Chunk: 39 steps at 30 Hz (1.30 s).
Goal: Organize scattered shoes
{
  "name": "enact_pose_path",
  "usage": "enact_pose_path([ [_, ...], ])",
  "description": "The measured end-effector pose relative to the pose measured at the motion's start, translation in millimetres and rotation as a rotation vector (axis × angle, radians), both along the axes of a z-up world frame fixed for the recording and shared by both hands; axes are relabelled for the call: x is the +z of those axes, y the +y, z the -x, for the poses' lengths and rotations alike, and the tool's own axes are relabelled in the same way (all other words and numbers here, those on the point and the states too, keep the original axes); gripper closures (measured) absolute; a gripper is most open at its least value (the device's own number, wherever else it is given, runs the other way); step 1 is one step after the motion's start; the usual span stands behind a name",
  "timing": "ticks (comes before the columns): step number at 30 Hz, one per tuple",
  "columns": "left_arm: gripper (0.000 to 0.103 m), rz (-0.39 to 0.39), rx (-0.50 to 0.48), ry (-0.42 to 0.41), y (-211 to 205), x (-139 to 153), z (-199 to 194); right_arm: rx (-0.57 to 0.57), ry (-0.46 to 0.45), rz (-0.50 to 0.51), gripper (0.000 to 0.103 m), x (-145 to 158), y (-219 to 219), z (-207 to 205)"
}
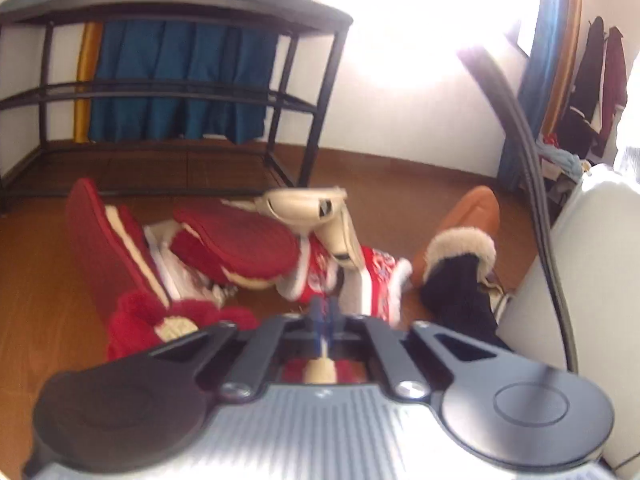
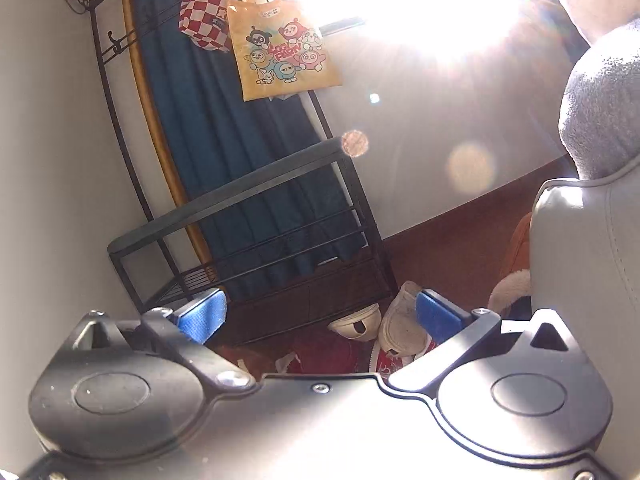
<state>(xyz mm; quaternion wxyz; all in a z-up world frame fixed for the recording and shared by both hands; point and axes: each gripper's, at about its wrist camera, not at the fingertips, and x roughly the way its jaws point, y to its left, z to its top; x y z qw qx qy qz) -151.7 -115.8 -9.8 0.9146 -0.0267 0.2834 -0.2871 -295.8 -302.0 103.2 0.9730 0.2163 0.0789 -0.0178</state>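
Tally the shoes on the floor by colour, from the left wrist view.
Red plush slippers with dark red soles: 2
Red patterned white-trimmed slipper: 1
Cream shoe: 1
Black boot with white fur cuff: 1
Total: 5

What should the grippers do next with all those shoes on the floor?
Probably lift the left gripper toward the shoe rack. Its fingers look shut on the red patterned slipper, the rack's shelves look bare, and the right gripper is open, holding nothing.
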Motion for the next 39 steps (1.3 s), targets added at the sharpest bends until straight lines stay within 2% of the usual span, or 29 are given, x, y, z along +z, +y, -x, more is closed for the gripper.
enact_pose_path([
  [3, 0.103, -0.061, -0.039, 0.001, -13.6, -24.8, 15.1, -0.017, 0.004, -0.009, 0.0, -1.3, -8.3, 8.9],
  [6, 0.099, -0.085, -0.022, 0.003, -10.4, -32.0, 14.7, -0.029, 0.017, -0.016, 0.0, -4.2, -15.6, 14.7],
  [7, 0.092, -0.089, 0.0, -0.012, -5.9, -31.0, 14.0, -0.023, 0.031, -0.014, 0.0, -7.3, -15.9, 11.9],
  [8, 0.072, -0.091, 0.017, -0.024, -1.5, -28.6, 13.5, -0.015, 0.049, -0.008, 0.0, -10.4, -15.9, 7.4],
  [10, 0.047, -0.087, 0.082, -0.084, 21.0, -16.6, 9.1, 0.005, 0.095, 0.011, 0.0, -17.1, -16.0, -4.3],
  [11, 0.042, -0.087, 0.097, -0.098, 26.6, -10.5, 7.5, 0.014, 0.118, 0.02, 0.0, -20.5, -16.1, -10.2],
  [14, 0.039, -0.101, 0.17, -0.183, 70.5, 5.7, 7.1, 0.083, 0.216, 0.089, 0.0, -42.5, -3.2, -31.5],
  [18, 0.032, -0.101, 0.252, -0.221, 119.0, 16.7, 14.0, 0.205, 0.351, 0.213, 0.0, -77.7, 18.2, -70.9],
  [20, 0.025, -0.099, 0.294, -0.246, 146.1, 23.6, 24.5, 0.291, 0.402, 0.253, 0.0, -96.2, 35.9, -89.6],
  [24, 0.018, -0.088, 0.341, -0.27, 170.0, 28.2, 40.5, 0.458, 0.499, 0.345, 0.0, -132.3, 71.5, -125.4],
  [31, 0.017, -0.041, 0.398, -0.232, 186.6, 24.7, 45.9, 0.67, 0.556, 0.62, 0.0, -177.8, 136.8, -153.9],
  [39, 0.017, -0.034, 0.378, -0.272, 181.8, 25.6, 50.8, 0.676, 0.647, 0.602, 0.0, -186.8, 149.0, -181.6],
])
